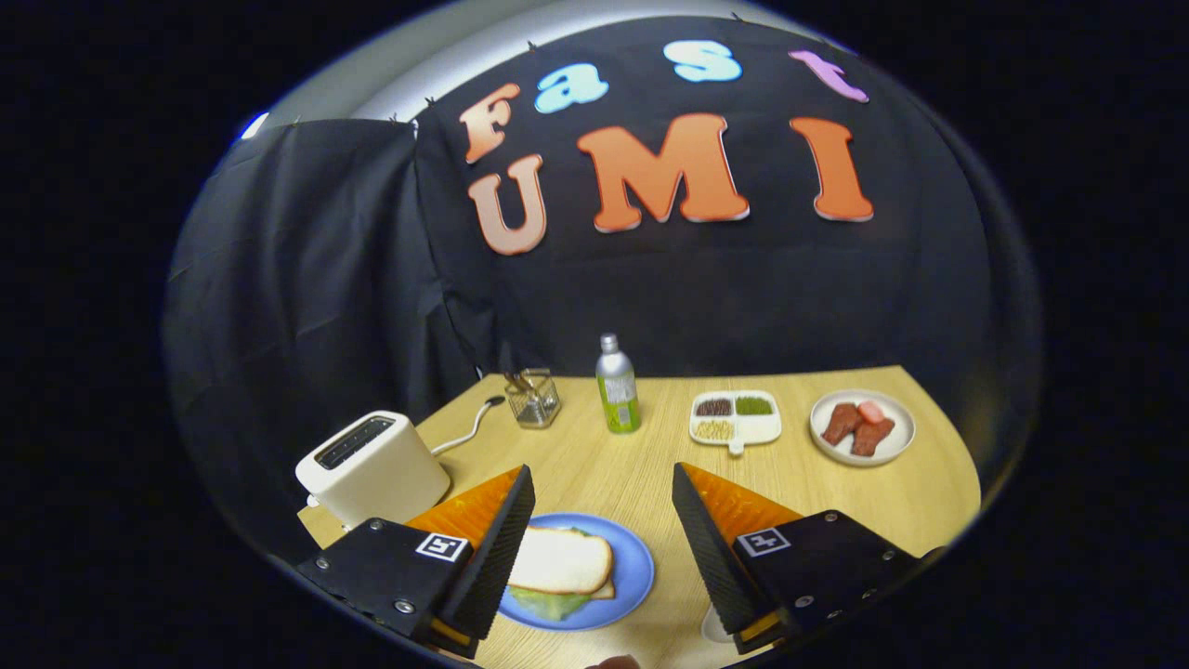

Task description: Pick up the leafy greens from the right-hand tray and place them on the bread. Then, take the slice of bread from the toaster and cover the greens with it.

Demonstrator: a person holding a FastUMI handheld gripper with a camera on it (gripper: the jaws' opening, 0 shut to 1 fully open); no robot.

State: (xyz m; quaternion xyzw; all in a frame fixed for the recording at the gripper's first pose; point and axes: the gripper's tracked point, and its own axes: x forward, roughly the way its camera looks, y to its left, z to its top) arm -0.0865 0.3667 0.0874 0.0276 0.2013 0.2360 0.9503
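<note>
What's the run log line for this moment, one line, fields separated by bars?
tool: open, holding nothing | sandwich: top bread slice over greens, on blue plate, between the fingers | toaster: beyond left finger | stage: sandwich assembled

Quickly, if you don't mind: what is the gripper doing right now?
Gripper: open, holding nothing; its fingers stand apart above the sandwich on the blue plate.
</note>
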